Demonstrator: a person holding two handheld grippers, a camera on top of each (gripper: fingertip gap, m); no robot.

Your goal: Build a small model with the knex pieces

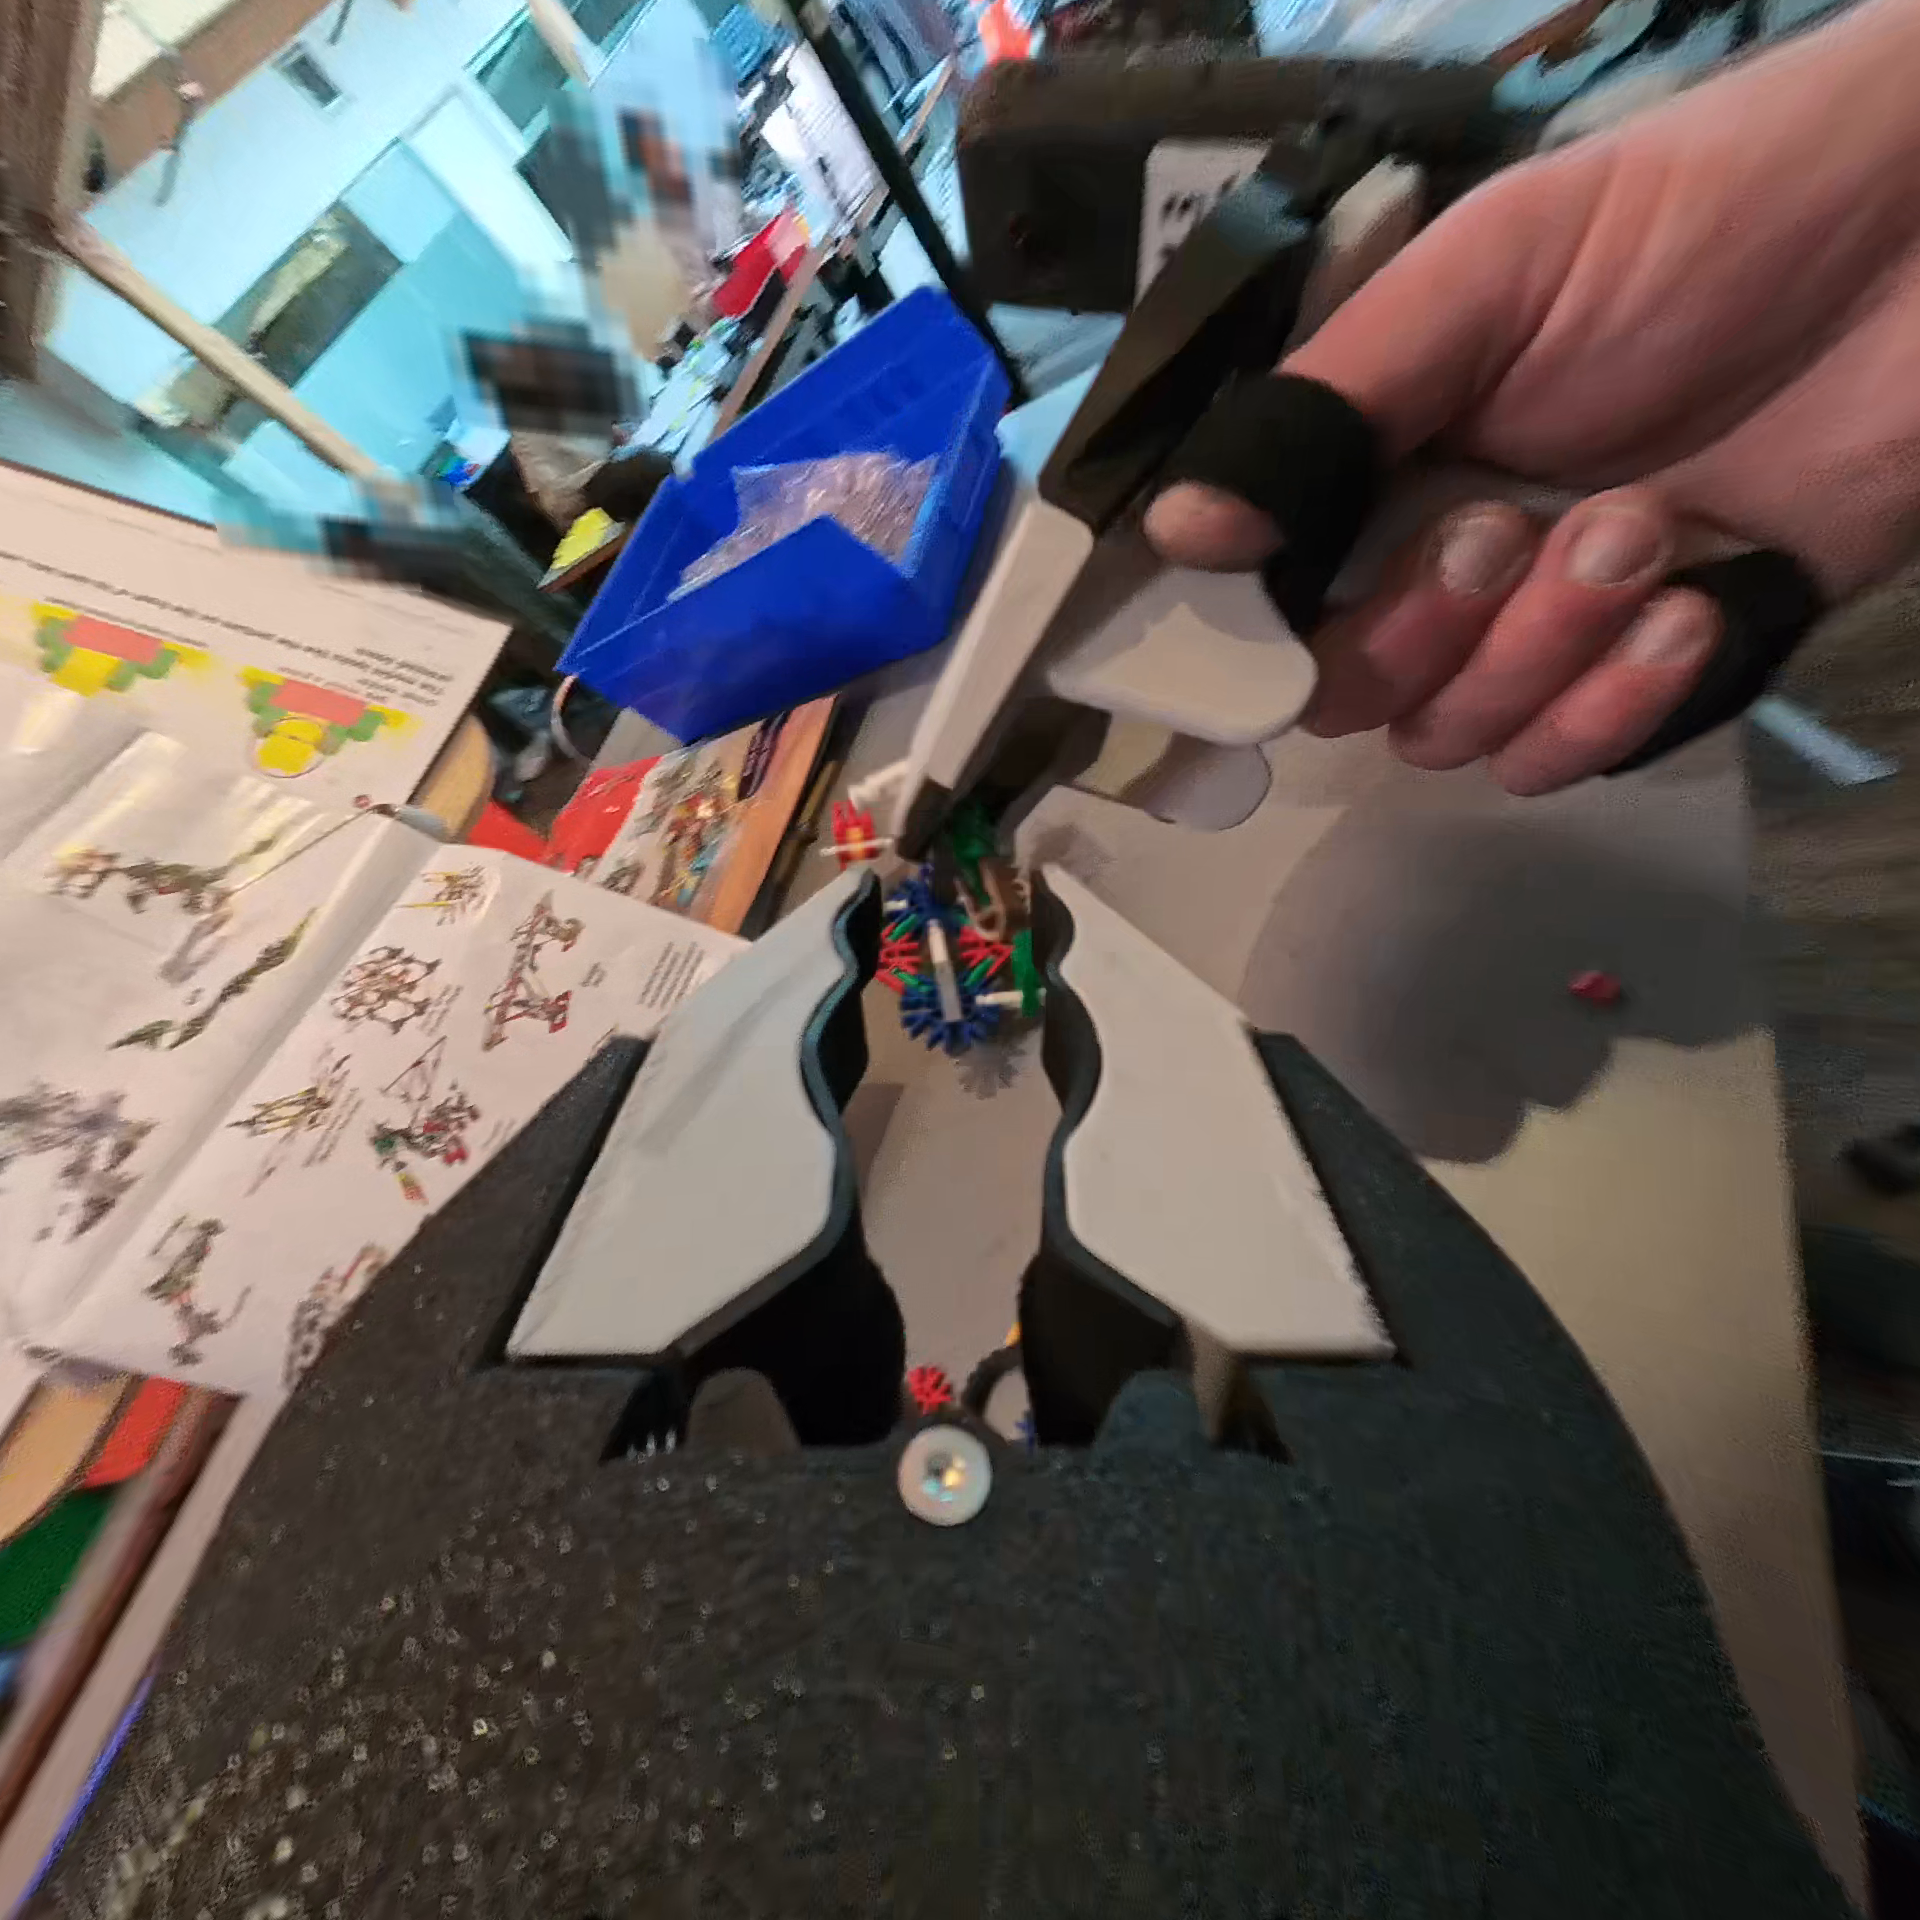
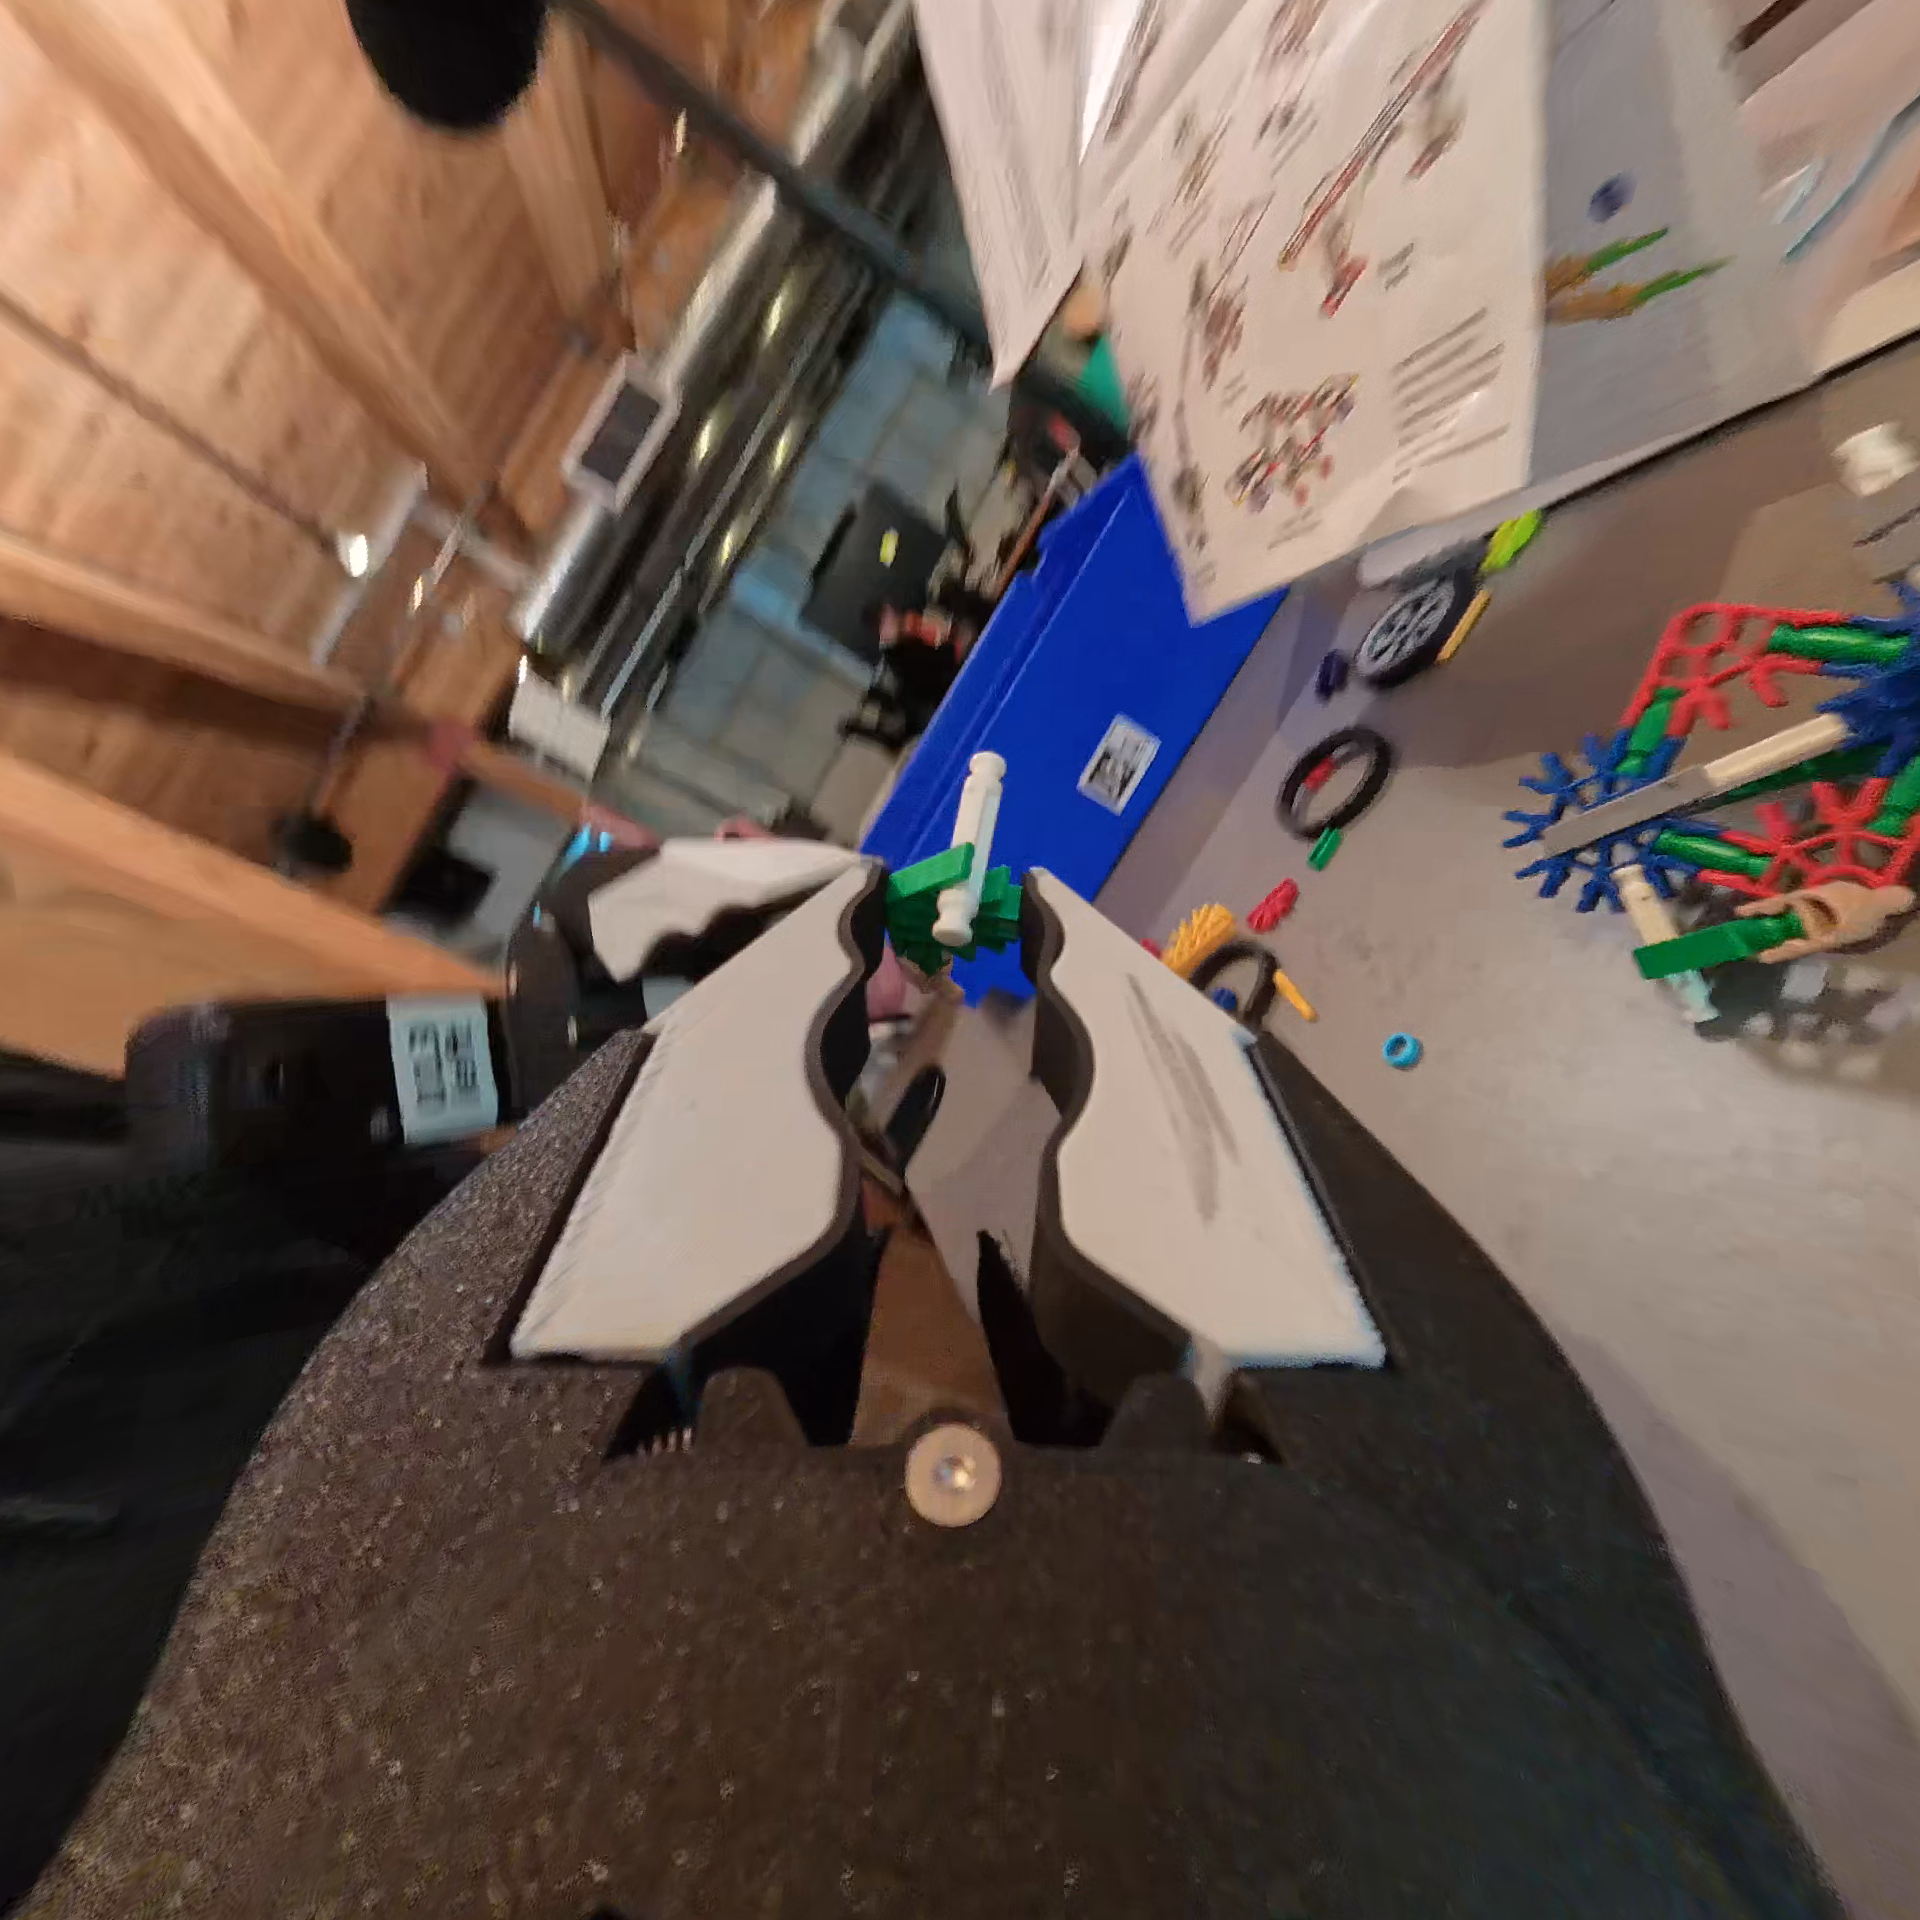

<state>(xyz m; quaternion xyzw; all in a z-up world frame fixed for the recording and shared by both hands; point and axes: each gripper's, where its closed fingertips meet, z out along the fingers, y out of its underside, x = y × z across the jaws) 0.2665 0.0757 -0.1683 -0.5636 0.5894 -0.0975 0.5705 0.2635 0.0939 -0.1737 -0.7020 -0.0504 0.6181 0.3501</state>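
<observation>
- We see a grey surface (image 2: 1558,1299) that carries all the parts; it shows in both wrist views.
- We note large printed instruction sheets (image 1: 343,1039) spread on the left part of the surface; in the right wrist view the same sheets (image 2: 1351,260) lie at the far edge.
- We find a blue plastic bin (image 1: 810,540) beyond the sheets, with crinkled clear plastic inside; the right wrist view shows its side wall (image 2: 1060,707) with a small sticker.
- We see a hand (image 1: 1621,436) that grips the handle of the right claw (image 1: 925,821); a black strap loops over one finger.
- We observe a model of rods and snowflake connectors (image 2: 1745,800) in red, blue, green and white standing on the surface, to the right of the right claw (image 2: 951,904).
- The left claw (image 1: 951,935) is parted, with nothing between its fingers; the same model (image 1: 956,966) sits just past its tips.
- The right claw is closed on a green connector (image 2: 935,914), held off the surface.
- A white rod (image 2: 966,842) is plugged into that connector and sticks out past the tips.
- Loose small parts lie near the bin: a black ring (image 2: 1335,779), a wheel (image 2: 1418,623) and a small blue ring (image 2: 1401,1049).
- A small red piece (image 1: 1595,985) lies alone on the surface.
</observation>
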